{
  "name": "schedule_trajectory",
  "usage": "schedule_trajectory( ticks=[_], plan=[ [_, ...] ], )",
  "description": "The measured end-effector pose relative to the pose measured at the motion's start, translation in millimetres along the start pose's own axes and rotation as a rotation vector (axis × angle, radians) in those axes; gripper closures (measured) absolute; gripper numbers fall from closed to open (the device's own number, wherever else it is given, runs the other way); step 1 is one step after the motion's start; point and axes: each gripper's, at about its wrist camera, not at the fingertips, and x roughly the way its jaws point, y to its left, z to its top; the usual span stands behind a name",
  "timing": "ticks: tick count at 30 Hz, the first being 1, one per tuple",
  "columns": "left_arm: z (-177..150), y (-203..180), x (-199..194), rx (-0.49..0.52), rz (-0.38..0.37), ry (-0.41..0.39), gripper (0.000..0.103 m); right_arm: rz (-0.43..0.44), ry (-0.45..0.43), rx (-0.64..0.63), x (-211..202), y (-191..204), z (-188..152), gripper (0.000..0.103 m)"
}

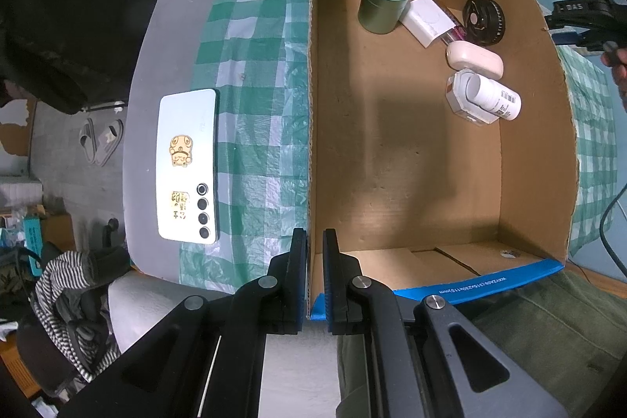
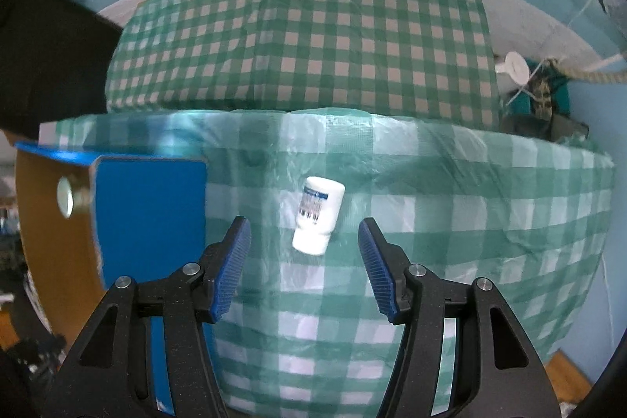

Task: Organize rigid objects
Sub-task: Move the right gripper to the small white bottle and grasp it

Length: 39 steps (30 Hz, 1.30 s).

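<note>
My left gripper (image 1: 316, 253) is shut on the near left wall of an open cardboard box (image 1: 311, 104) with a blue rim. Inside the box, at its far right, lie a green tin (image 1: 382, 2), a white carton (image 1: 429, 18), a black round item (image 1: 484, 20), a pale oval case (image 1: 476, 59) and a white bottle (image 1: 493, 96). My right gripper (image 2: 303, 222) hangs open, pointing down over a small white bottle (image 2: 318, 214) that lies on the green checked cloth (image 2: 450, 222). The bottle lies between the blue pads (image 2: 235, 261), untouched. The box's blue outer wall (image 2: 149, 206) stands just left of it.
A white phone (image 1: 188, 167) lies face down on the grey tabletop left of the box. Slippers (image 1: 100, 140) and striped clothing (image 1: 62, 292) are on the floor beyond the table edge. A rope (image 2: 595, 75) and a white disc (image 2: 515, 65) sit at the far right.
</note>
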Motion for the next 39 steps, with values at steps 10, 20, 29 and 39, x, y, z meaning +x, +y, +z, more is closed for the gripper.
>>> schedule_trajectory(
  ticks=[10, 20, 29, 39],
  plan=[
    [0, 2, -1, -0.015, -0.001, 0.001, 0.096, -0.029, 0.025, 0.033, 35, -9, 11, 0.048],
    [1, 3, 0, -0.024, -0.003, 0.007, 0.096, -0.065, 0.019, 0.022, 44, -9, 10, 0.074],
    [3, 1, 0, -0.013, -0.005, 0.007, 0.096, -0.06, 0.024, 0.021, 45, -10, 8, 0.076],
    [4, 0, 2, 0.0, -0.003, 0.009, 0.096, -0.032, 0.018, -0.012, 25, -10, -13, 0.076]
  ],
)
